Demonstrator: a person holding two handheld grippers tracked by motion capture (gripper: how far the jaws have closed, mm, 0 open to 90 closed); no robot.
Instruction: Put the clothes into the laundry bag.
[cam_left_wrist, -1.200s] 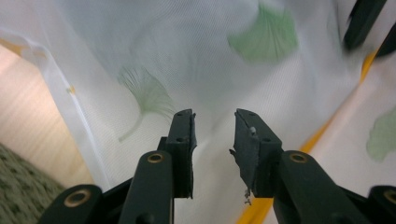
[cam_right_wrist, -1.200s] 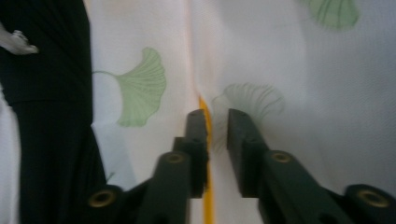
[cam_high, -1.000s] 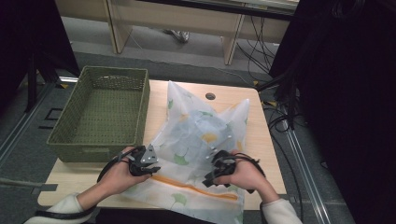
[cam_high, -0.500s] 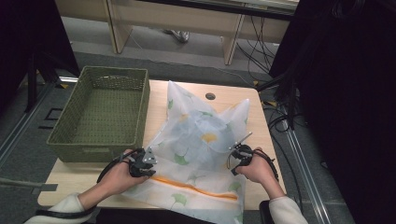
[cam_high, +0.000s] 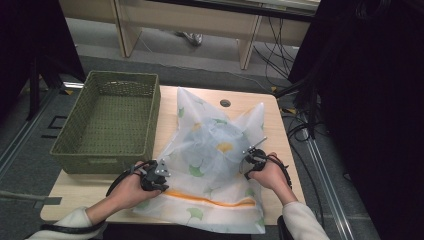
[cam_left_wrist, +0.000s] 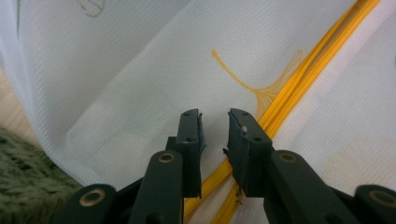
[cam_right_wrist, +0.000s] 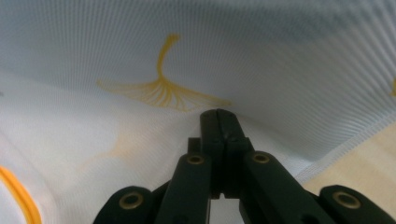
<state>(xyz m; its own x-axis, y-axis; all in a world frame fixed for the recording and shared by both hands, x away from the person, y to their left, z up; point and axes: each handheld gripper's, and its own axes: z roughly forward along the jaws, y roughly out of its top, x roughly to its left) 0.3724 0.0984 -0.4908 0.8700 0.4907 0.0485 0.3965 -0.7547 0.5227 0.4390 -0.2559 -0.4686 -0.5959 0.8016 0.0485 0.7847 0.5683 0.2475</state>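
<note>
Pale wooden table (cam_high: 95, 192) carries a green basket (cam_high: 107, 122) and, beside it, a sheer mesh laundry bag (cam_high: 215, 150) with an orange zip (cam_high: 207, 198). Left claw (cam_left_wrist: 214, 122) stands slightly apart over the mesh near the zip; right claw (cam_right_wrist: 218, 116) is together, seemingly pinching the bag's edge. Best pinch one layer firmly, lift evenly

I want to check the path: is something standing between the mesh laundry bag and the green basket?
Nothing visible. The mesh laundry bag lies right beside the green basket, which is empty, with no object between them on the table.
</note>
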